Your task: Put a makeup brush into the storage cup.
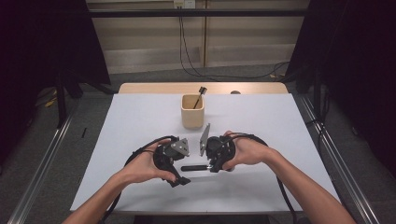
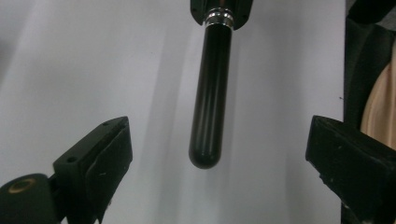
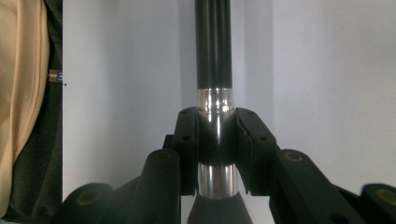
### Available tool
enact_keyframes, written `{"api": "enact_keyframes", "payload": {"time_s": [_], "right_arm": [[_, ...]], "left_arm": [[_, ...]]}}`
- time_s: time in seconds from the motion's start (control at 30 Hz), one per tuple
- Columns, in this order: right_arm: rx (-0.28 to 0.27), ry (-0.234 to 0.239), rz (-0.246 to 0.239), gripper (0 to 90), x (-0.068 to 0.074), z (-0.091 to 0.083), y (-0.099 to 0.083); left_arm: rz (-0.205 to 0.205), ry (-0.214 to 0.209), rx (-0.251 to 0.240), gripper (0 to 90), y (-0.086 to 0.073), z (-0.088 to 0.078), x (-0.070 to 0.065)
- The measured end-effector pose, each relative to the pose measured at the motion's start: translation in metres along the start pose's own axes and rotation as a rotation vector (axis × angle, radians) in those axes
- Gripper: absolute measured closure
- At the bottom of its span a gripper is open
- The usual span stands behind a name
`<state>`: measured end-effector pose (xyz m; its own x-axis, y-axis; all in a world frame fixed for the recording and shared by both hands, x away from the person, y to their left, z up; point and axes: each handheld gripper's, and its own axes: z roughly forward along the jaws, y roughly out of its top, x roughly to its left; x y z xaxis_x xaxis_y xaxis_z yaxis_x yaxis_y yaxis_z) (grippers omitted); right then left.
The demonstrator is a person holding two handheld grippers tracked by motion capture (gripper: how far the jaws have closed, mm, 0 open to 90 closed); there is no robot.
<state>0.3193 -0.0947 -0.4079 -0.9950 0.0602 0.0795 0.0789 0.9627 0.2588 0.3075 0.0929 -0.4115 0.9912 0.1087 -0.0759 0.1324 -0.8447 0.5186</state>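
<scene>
Right gripper [image 3: 215, 149] fingers pinching black brush [image 1: 192, 167] at its silver band, left gripper [image 2: 217, 158] fingers spread around handle end, above white surface [image 1: 140, 121]

A brush [image 1: 193, 167] lies on the table [image 1: 140, 116] before the cup [image 1: 192, 112].

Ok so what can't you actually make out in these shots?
- Black makeup brush with silver collar: its bristle end is hidden in the right gripper view behind the right gripper.
- Dark-tipped tool in the wooden cup: too small in the high view to identify.
- Left gripper: right jaw cut off by the frame edge.
</scene>
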Motion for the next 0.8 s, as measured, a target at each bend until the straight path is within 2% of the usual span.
{"api": "enact_keyframes", "payload": {"time_s": [0.2,0.3,0.43,0.53,0.57,0.67,0.8], "right_arm": [[-0.003,-0.002,0.001,71.8,0.000,0.000,-0.001],[-0.006,-0.003,-0.001,71.7,0.000,-0.001,0.000],[-0.011,-0.004,0.002,71.8,0.000,0.000,0.000],[-0.011,-0.004,-0.003,71.8,0.000,0.001,0.001],[-0.018,-0.006,-0.006,71.8,-0.001,0.001,0.001],[-0.017,-0.007,-0.007,71.8,-0.001,0.001,0.001],[-0.017,-0.008,-0.007,71.8,-0.001,0.001,0.001]], "left_arm": [[-0.028,0.001,0.004,10.3,0.000,0.003,0.003],[-0.038,-0.013,0.011,18.1,0.000,0.005,0.007],[-0.052,-0.012,0.005,30.5,0.000,0.007,0.010],[-0.054,-0.034,0.003,37.4,0.000,0.009,0.013],[-0.058,-0.040,0.001,42.2,0.000,0.009,0.013],[-0.063,-0.045,-0.009,48.9,0.001,0.010,0.014],[-0.030,-0.043,-0.007,54.9,0.004,0.010,0.015]]}}
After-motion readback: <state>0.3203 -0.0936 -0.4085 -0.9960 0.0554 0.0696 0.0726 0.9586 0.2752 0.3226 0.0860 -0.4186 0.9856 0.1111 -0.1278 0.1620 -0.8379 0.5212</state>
